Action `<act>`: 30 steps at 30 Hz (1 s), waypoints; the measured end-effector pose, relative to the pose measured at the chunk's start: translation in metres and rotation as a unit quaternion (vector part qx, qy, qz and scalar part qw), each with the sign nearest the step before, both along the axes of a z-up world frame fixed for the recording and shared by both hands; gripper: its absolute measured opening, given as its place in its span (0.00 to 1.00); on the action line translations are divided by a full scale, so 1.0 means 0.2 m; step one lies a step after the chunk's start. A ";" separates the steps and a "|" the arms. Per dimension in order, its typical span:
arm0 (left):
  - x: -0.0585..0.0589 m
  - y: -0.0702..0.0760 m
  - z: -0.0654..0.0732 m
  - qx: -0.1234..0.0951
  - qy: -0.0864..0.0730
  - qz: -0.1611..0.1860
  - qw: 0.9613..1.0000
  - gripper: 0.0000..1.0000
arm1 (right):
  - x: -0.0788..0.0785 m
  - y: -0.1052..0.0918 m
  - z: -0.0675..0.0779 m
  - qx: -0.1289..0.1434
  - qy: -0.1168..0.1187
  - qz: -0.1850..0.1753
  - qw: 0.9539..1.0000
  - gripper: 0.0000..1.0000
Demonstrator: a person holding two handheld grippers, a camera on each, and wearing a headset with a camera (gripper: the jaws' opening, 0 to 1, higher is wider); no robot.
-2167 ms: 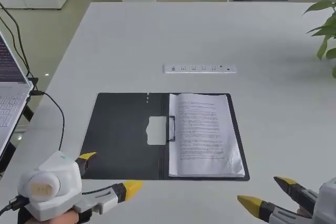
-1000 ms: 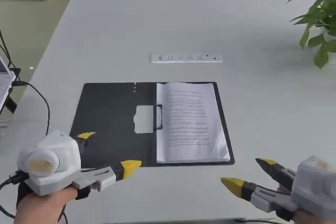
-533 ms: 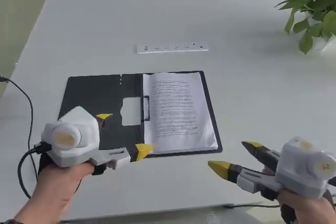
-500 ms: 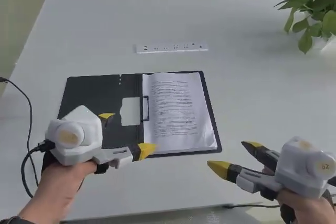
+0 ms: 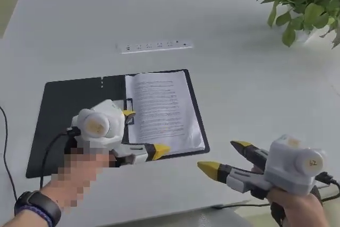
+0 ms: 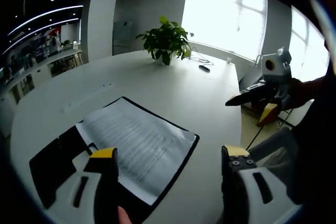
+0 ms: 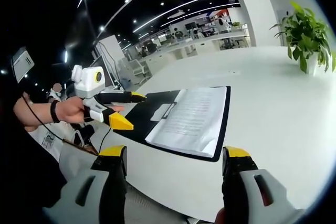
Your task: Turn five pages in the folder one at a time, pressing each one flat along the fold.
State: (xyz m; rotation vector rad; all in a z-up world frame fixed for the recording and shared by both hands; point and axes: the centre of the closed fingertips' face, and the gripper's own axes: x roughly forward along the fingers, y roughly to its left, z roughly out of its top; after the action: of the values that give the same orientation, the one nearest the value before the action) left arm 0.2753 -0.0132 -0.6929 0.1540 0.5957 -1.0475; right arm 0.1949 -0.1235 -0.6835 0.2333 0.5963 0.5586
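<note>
A black folder [image 5: 64,110] lies open on the white table, with a stack of printed pages [image 5: 159,109] on its right half under a clip [image 5: 129,111]. My left gripper [image 5: 142,131] hovers open over the folder's near middle, yellow tips apart, one by the clip and one near the pages' lower edge. My right gripper [image 5: 226,158] hangs open above the table, to the right of and nearer than the folder. The pages [image 6: 137,141] lie ahead of the left jaws; in the right gripper view the folder [image 7: 184,114] lies ahead, with the left gripper [image 7: 123,109] over its left side.
A white power strip [image 5: 154,46] lies on the table beyond the folder. A potted plant [image 5: 303,9] stands at the far right. A cable [image 5: 4,142] runs along the left. The table's near edge [image 5: 175,213] is close below my hands.
My left gripper has moved forward and right, from off the folder's near left corner to over its middle. The right gripper has drifted slightly left. The head view has swung right.
</note>
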 end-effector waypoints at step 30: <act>0.18 -0.46 -0.47 0.053 0.027 0.003 0.998 0.77 | 0.01 -0.10 -0.10 0.004 0.028 -0.010 1.000 0.71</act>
State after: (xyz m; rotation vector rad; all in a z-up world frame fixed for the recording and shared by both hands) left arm 0.3111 -0.1047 -0.7863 0.2184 0.7005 -1.0170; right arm 0.1967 -0.1426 -0.7027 0.2625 0.6454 0.5358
